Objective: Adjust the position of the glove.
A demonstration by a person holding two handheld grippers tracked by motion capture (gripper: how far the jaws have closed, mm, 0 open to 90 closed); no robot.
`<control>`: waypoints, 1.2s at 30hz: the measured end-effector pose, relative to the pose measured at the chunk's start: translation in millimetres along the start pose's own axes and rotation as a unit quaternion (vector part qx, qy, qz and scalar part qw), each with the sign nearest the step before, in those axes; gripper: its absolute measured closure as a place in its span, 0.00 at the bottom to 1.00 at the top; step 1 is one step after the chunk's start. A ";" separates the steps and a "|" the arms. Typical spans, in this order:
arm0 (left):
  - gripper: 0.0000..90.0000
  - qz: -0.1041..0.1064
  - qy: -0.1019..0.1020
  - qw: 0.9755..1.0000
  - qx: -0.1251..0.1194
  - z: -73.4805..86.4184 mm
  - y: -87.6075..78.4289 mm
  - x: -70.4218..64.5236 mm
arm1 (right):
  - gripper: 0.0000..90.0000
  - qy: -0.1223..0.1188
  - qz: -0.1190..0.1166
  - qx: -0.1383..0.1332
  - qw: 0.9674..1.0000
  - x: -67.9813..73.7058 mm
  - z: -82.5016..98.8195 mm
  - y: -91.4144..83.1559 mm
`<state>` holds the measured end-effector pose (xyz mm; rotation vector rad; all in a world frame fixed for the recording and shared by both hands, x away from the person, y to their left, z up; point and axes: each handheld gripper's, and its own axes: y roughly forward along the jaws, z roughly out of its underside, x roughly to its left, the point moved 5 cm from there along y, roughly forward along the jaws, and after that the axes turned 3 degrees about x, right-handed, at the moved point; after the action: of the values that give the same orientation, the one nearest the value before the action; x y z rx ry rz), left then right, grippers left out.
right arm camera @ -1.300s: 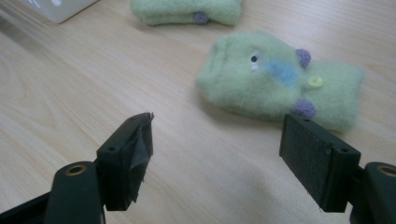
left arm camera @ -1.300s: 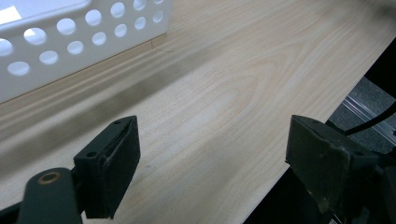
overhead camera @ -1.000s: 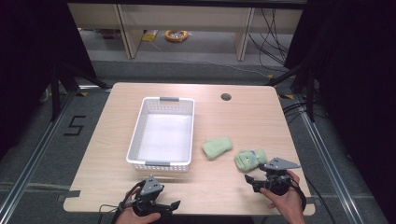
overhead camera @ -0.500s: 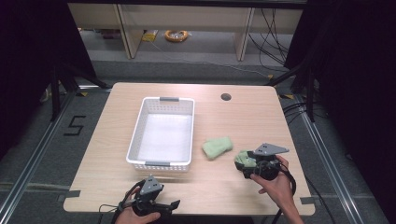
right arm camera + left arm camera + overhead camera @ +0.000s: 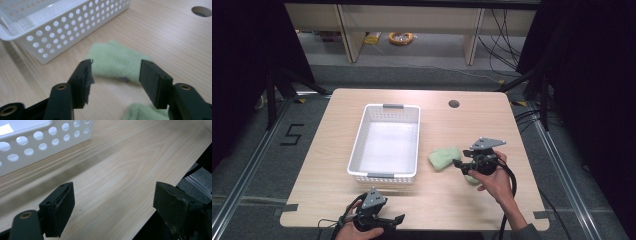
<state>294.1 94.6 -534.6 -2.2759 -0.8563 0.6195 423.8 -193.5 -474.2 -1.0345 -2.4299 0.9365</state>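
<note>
High view: floor mark point(image 5: 292, 135) reads "5"; right claw point(image 5: 115, 80) closing, empty, over green cloth point(image 5: 113, 61).

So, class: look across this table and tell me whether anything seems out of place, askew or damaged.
One small thing: the inner pad on one jaw of the right gripper looks frayed and peeling at its edge. Otherwise nothing stands out. The white basket sits squarely on the table, and two green cloths lie flat beside it.
</note>
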 end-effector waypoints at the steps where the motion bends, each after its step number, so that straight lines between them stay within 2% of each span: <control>1: 0.19 -0.005 -0.003 1.000 -0.003 -0.1 0.5 0.7 | 0.52 -0.002 -0.005 0.011 1.000 1.3 -5.8 9.0; 3: 0.19 -0.002 -0.008 1.000 -0.008 -0.5 0.9 -0.4 | 0.54 0.001 -0.005 0.015 1.000 2.3 -7.6 11.8; 4: 0.19 -0.003 -0.006 1.000 -0.008 -0.5 0.6 -0.1 | 0.57 -0.015 -0.002 0.021 1.000 2.0 -13.0 23.0; 7: 0.19 -0.001 -0.004 1.000 -0.005 -0.2 -0.1 -0.4 | 0.61 -0.008 0.004 0.031 0.999 1.4 -18.1 36.6; 8: 0.19 -0.004 -0.004 1.000 -0.007 -0.3 -0.1 -0.4 | 0.63 -0.011 -0.002 0.045 0.999 0.9 -19.7 39.1; 11: 0.19 0.001 -0.006 1.000 -0.007 -0.5 -0.3 -0.4 | 0.68 -0.008 -0.003 0.046 0.999 0.8 -23.2 52.9; 12: 0.19 0.000 -0.006 1.000 -0.008 -0.6 -0.1 -0.4 | 0.69 -0.006 -0.007 0.056 0.998 1.2 -23.3 55.6; 14: 0.19 -0.002 -0.003 1.000 -0.008 -0.4 -0.3 -0.1 | 0.72 -0.011 0.000 0.062 0.998 -2.2 -23.8 62.8; 16: 0.19 -0.001 -0.004 1.000 -0.008 -0.4 -0.3 -0.6 | 0.73 -0.003 0.002 0.064 0.998 -3.0 -23.3 66.9; 17: 0.19 0.000 -0.004 1.000 -0.009 -0.5 -0.3 -0.9 | 0.75 0.002 0.000 0.083 0.997 -5.8 -21.2 71.6; 19: 0.19 0.000 -0.005 1.000 -0.008 -0.4 -0.2 -0.7 | 0.75 0.004 0.006 0.080 0.997 -8.2 -19.8 77.6; 24: 0.19 0.000 -0.004 1.000 -0.007 -0.4 0.1 -1.0 | 0.76 0.009 0.000 0.100 0.995 -9.2 -14.5 86.3; 25: 0.19 0.003 -0.002 1.000 -0.001 0.0 -0.7 -1.0 | 0.77 0.001 0.005 0.101 0.995 -10.9 -12.5 89.9; 26: 0.19 0.003 -0.002 1.000 -0.002 -0.1 -0.4 -1.1 | 0.78 0.005 0.001 0.111 0.994 -11.1 -10.4 90.6; 28: 0.19 0.002 -0.005 1.000 -0.011 -0.8 0.7 -2.5 | 0.81 0.012 0.000 0.106 0.994 -11.6 -8.4 92.4; 31: 0.19 0.002 -0.004 1.000 -0.011 -0.8 0.7 -2.5 | 0.90 0.005 0.001 0.097 0.995 -13.0 -7.0 94.2; 34: 0.19 0.001 -0.005 1.000 -0.011 -0.8 0.4 -2.3 | 0.95 0.010 -0.005 0.103 0.995 -11.6 -6.2 91.9; 36: 0.19 0.002 -0.002 1.000 -0.007 -0.8 -0.9 -1.7 | 0.97 0.010 -0.004 0.101 0.995 -11.2 -6.4 91.2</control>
<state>293.0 93.6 -533.1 -2.2905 -0.8604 0.6209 481.3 -151.6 -532.7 -0.9557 -2.2665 1.1367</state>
